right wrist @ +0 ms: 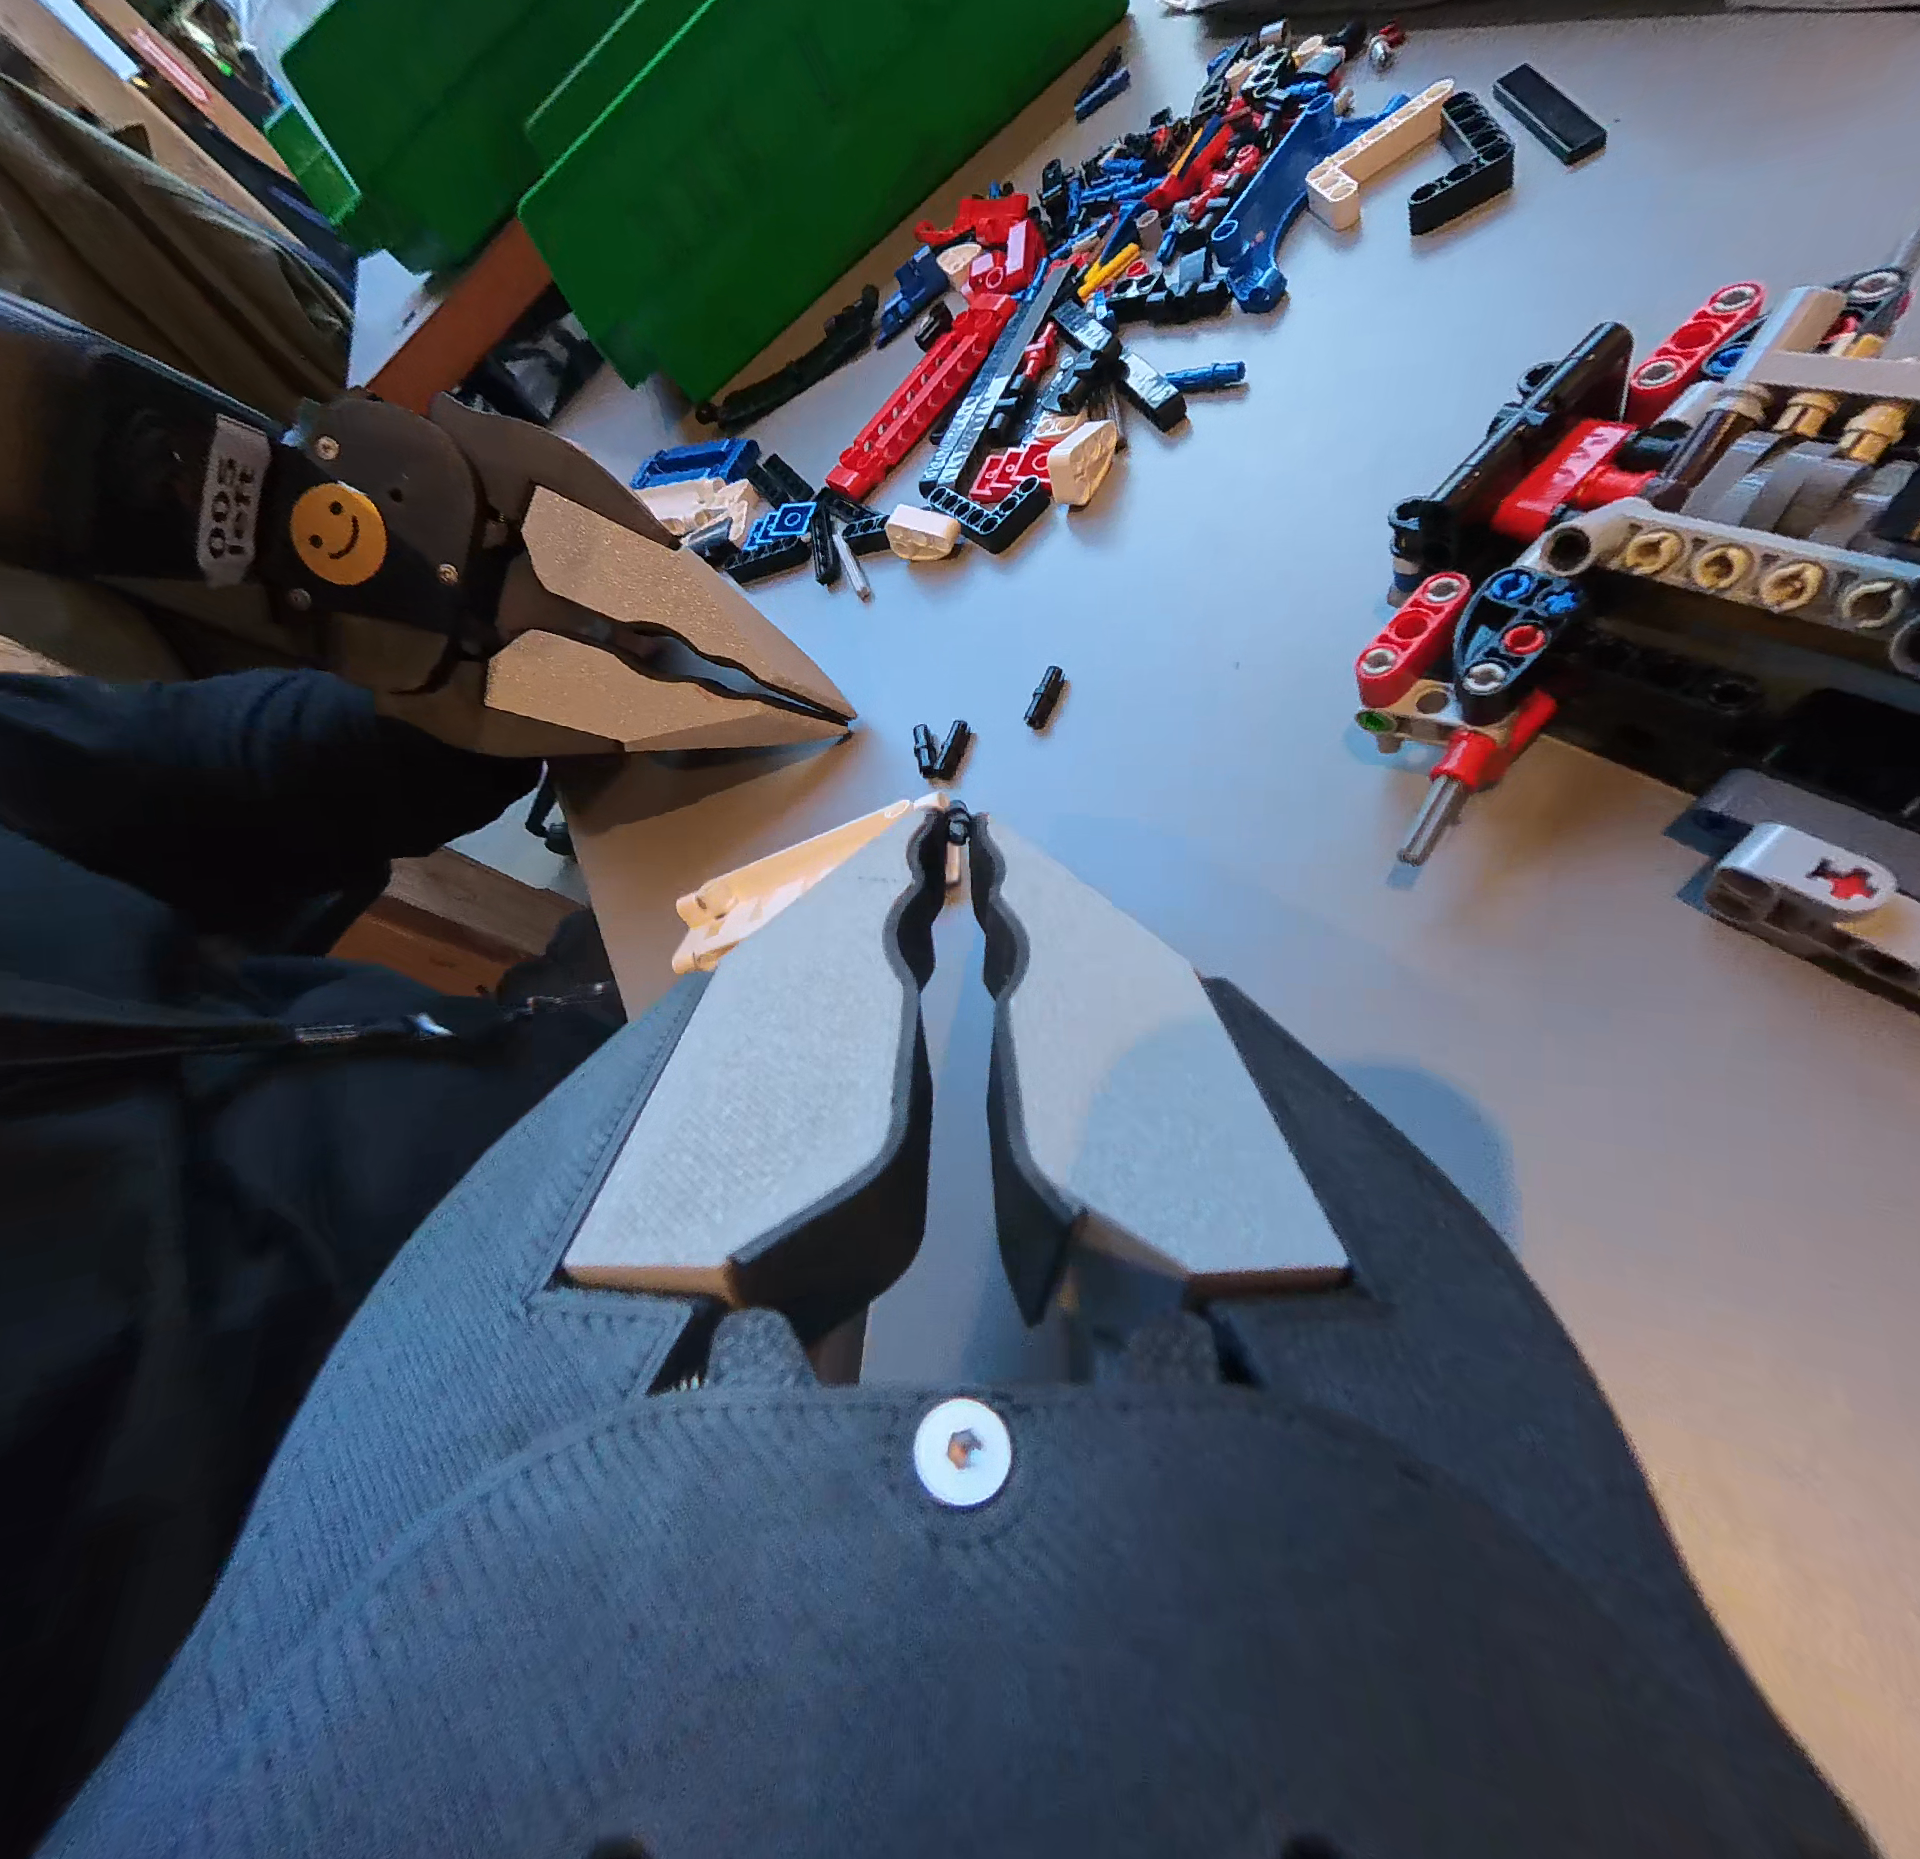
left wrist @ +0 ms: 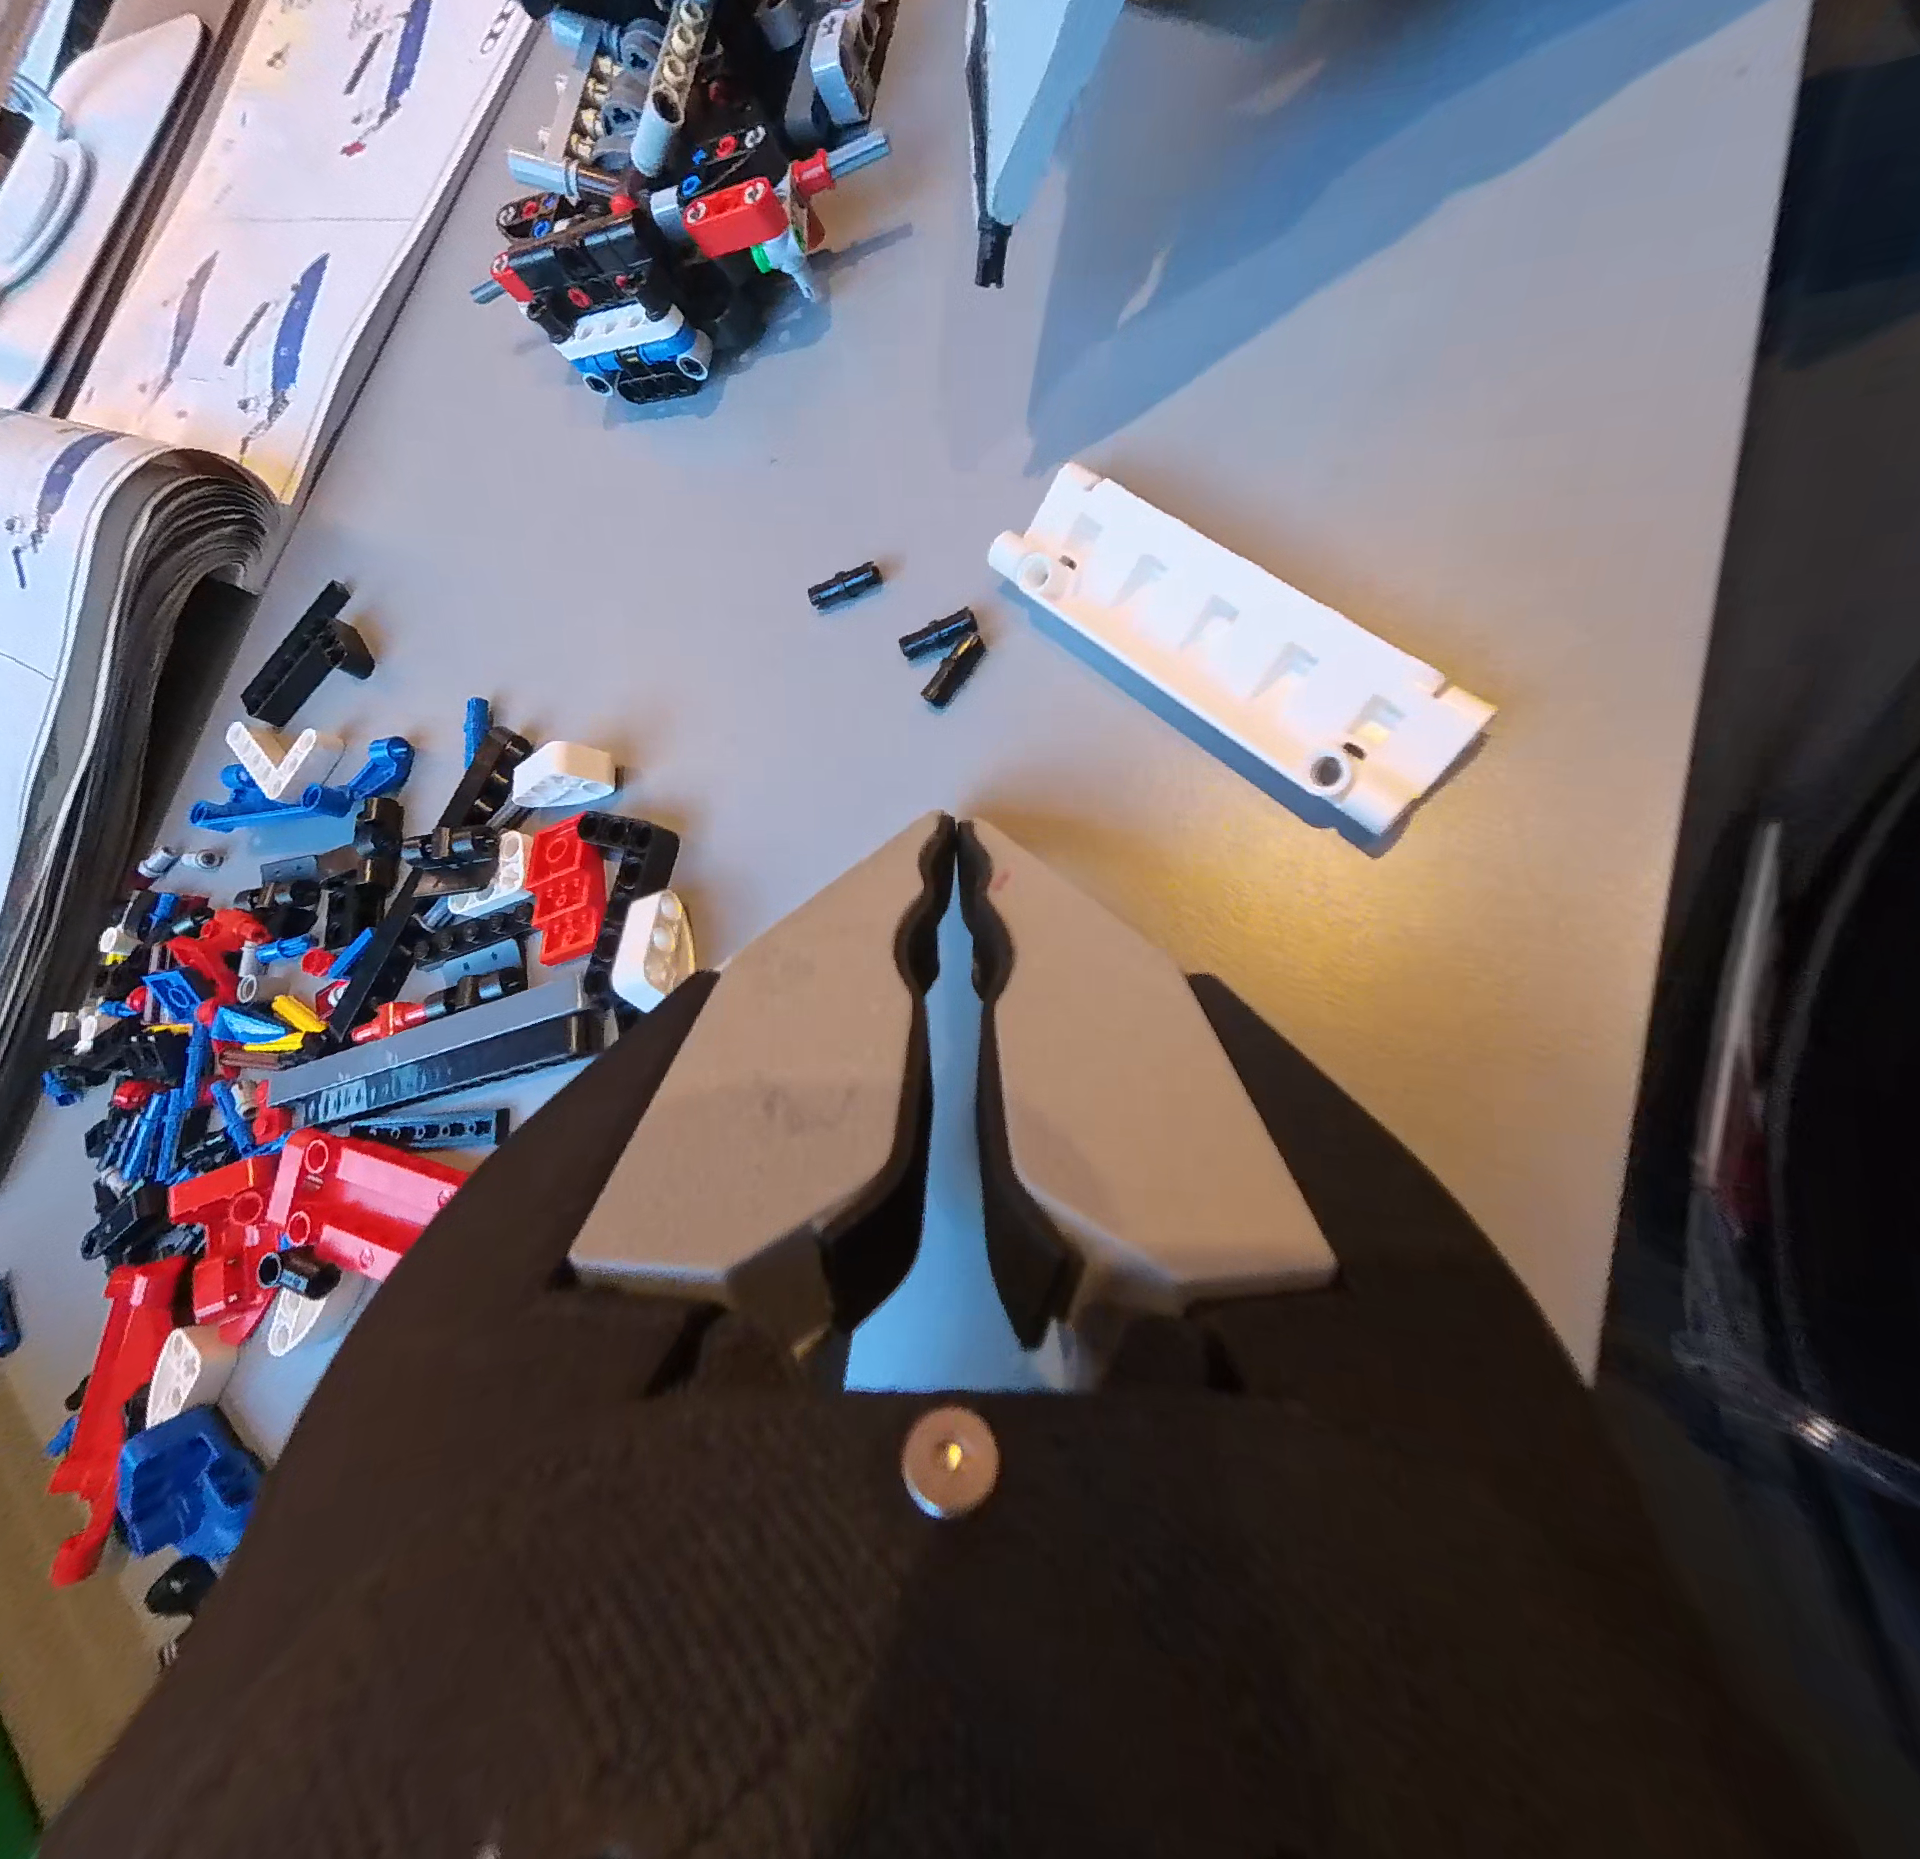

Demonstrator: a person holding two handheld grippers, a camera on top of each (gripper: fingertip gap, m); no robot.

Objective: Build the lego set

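Observation:
My left gripper [left wrist: 956,827] is shut and empty, low over the grey table, near a white panel [left wrist: 1236,646] that lies flat. Three loose black pins [left wrist: 935,633] lie just ahead of its tips. My right gripper [right wrist: 958,822] is shut on a small black pin [right wrist: 956,830], held above the table close to one end of the white panel [right wrist: 790,879]. The left gripper also shows in the right wrist view [right wrist: 847,716], shut, beside the loose pins [right wrist: 940,749]. The partly built model [left wrist: 665,199] stands farther back and also shows in the right wrist view [right wrist: 1662,521].
A pile of loose red, blue, black and white parts [left wrist: 312,978] lies left of my left gripper. Open instruction booklets [left wrist: 312,199] lie at the far left. Green bins [right wrist: 727,147] stand beyond the pile. The table edge [left wrist: 1662,874] runs close on the right. One gripper's finger ends stand about 10 cm off the other's.

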